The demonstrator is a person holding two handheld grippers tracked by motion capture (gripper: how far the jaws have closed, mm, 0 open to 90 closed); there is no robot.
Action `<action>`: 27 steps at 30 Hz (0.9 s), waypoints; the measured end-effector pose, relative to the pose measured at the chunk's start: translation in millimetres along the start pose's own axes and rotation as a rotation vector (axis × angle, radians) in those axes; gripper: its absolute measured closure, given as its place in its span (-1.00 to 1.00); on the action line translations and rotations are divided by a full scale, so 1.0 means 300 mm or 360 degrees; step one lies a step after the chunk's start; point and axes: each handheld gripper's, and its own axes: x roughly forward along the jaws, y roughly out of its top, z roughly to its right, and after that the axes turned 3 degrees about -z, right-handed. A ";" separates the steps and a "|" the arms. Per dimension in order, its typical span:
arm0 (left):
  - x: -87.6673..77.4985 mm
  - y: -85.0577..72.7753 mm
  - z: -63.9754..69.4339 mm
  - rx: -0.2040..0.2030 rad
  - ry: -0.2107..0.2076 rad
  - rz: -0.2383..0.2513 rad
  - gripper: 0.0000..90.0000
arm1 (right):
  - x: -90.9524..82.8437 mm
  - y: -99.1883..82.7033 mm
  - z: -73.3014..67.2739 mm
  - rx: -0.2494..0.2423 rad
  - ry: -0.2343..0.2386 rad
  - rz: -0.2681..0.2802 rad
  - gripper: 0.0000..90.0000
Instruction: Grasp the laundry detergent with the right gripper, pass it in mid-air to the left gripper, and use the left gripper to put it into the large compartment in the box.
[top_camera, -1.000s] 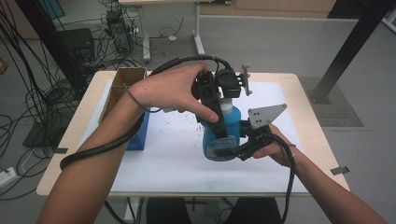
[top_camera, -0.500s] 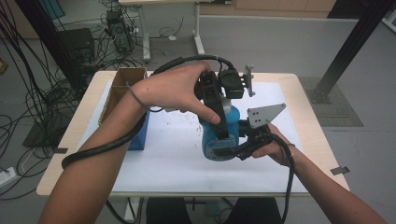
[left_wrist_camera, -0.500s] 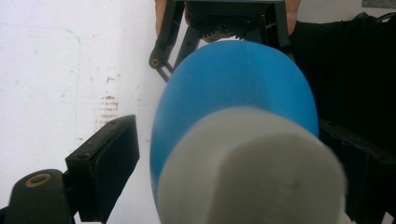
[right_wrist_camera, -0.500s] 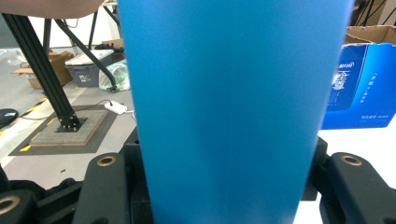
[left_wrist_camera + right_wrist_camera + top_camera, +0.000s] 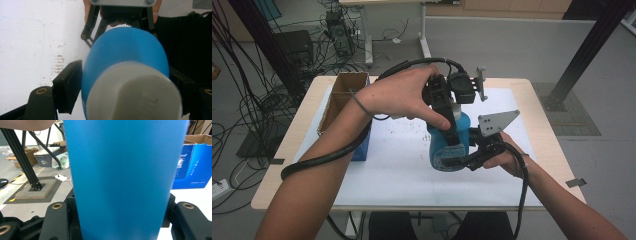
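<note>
A blue bottle with a white cap stands upright on the white sheet. My left gripper comes down on it from above. Its jaws have just been closing, and its pads now press on the bottle just under the cap. My right gripper reaches in level from the right, shut on the bottle's lower body, which sits between both of its jaws. The right gripper's linkage is seen beyond the bottle in the left gripper view. The left hand hides the cap in the high view.
An open cardboard box and a blue carton stand at the table's left side; the carton also appears behind the bottle. The white sheet covers most of the tabletop. Cables trail on the floor to the left.
The left gripper's jaws have drawn in from wide apart onto the bottle's top. Both hands and the bottle keep their places.
</note>
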 end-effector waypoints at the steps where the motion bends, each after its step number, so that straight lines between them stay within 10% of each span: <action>1: 0.001 0.000 0.001 -0.0004 -0.0001 -0.0001 -0.31 | -0.001 0.000 0.001 0.0000 -0.0001 0.0001 -0.09; 27: -0.003 -0.005 -0.001 -0.0027 0.0005 0.0002 -0.19 | 0.002 0.002 0.005 -0.0007 0.0009 0.0010 -0.09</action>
